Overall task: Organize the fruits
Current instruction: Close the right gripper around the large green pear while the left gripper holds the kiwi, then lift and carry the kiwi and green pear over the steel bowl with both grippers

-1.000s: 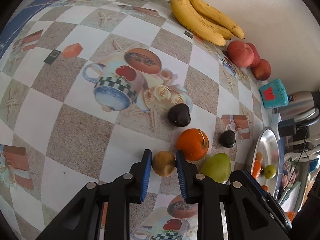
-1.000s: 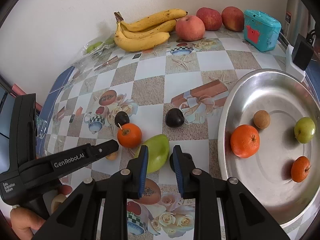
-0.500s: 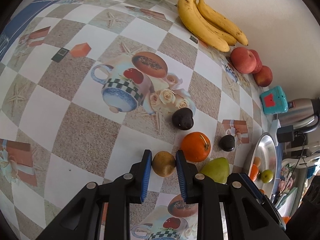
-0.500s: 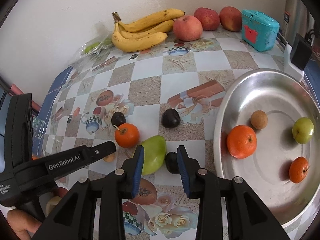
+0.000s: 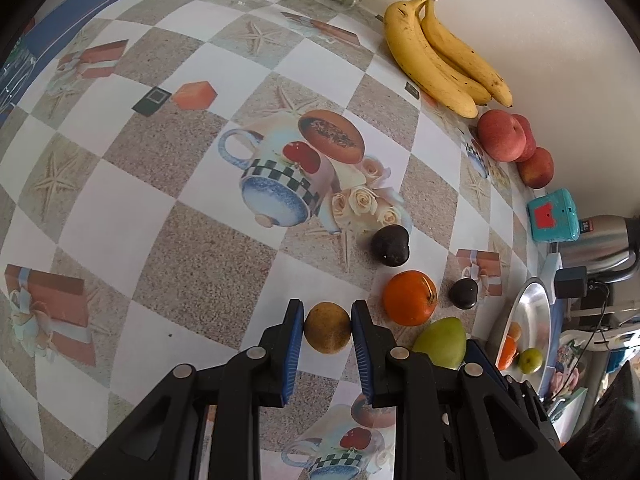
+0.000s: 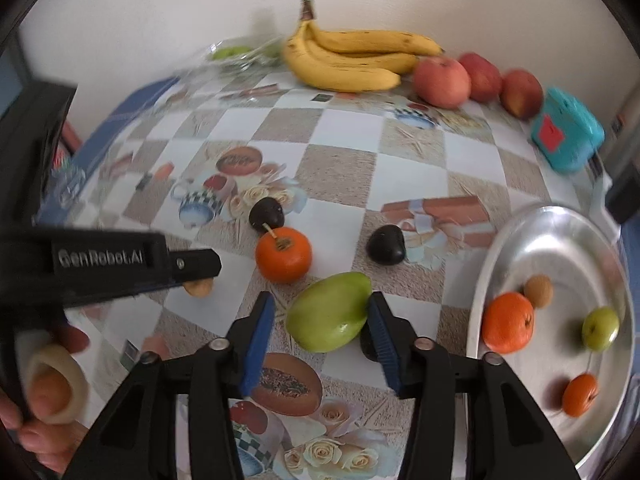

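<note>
R gripper (image 6: 322, 334) w/ jaws apart, just been opening; green mango (image 6: 329, 312) sits between the blue pads. Pad at 3 o'clock looks at or nearly on the mango's edge, pad at 9 o'clock shows a clear gap, so no clamp yet. Mango straight ahead at 12 o'clock from the R wrist, lying on the tablecloth (image 6: 344, 168), long axis tilted from about 2 to 8 o'clock, i.e. skewed across the jaw line rather than square to it. Probably next: close on the mango, maybe roll the wrist a bit to meet the narrow width. Small dark fruit (image 6: 366, 346) tucked just behind the 3 o'clock pad, touching or nearly touching the mango; could get nudged.

L gripper (image 5: 327, 326) clamped on small brown round fruit (image 5: 328, 328), both pads pressing its sides, low over the tablecloth. R gripper clearly nearer the mango; L one busy.

Metal tray (image 6: 560, 232) at 3 o'clock of the R gripper, near, already holding orange (image 6: 507, 322) and some smaller fruit. Likely drop spot for both.

Writing: "GenRobot.AI" in raised letters on the L gripper body, read from the R wrist view. Red label on teal box (image 6: 568, 134) at 1 o'clock too blurred to read.
</note>
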{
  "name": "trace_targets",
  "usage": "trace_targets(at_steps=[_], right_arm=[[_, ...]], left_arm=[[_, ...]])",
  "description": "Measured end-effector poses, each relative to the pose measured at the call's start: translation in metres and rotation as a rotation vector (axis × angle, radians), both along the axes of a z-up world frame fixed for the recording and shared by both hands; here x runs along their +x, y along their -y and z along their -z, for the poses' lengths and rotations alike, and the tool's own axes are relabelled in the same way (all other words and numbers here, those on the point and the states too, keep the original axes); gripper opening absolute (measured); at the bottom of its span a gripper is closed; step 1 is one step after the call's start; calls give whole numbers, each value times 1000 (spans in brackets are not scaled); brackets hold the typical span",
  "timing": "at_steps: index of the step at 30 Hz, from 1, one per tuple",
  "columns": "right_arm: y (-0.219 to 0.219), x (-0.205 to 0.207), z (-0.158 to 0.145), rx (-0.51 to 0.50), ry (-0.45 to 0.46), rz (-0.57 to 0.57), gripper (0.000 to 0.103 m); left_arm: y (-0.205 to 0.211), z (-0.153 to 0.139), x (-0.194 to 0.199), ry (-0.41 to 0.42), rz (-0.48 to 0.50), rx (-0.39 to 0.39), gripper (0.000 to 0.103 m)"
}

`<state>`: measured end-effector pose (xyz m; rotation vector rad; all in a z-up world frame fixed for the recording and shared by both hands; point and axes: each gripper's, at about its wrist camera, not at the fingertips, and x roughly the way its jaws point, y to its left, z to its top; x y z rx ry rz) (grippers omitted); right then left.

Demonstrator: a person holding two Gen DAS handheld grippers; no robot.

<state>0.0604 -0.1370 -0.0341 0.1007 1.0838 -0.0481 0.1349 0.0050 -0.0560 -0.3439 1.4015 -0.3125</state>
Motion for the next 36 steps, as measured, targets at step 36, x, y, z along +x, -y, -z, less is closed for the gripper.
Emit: trace_targets(at_steps=[36], right_arm=[[-7, -3, -15, 40, 77, -2, 49]], left_arm=[[-8, -9, 2, 21, -33, 5, 26]])
